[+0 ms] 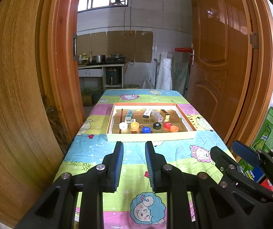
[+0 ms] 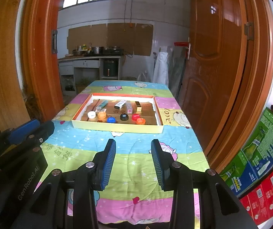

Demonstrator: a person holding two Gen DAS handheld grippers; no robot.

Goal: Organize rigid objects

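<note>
Both hand-held grippers hover empty over the quilted surface (image 1: 102,158): the left hand-held gripper (image 1: 134,147) stands narrow, the right hand-held gripper (image 2: 133,145) a little wider. Well ahead at twelve o'clock sits the shallow tray (image 1: 149,137), holding a near row of bottle caps (image 1: 145,129) and small boxes (image 1: 147,113) behind. These look light, stiff and slippery, so each cap is probably best pinched across its rim, each box across its narrow sides.

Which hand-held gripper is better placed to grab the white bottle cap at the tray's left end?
Left, probably. The left hand-held gripper sits nearer the white bottle cap; the right hand-held gripper faces the tray's right half. Both are empty.
</note>
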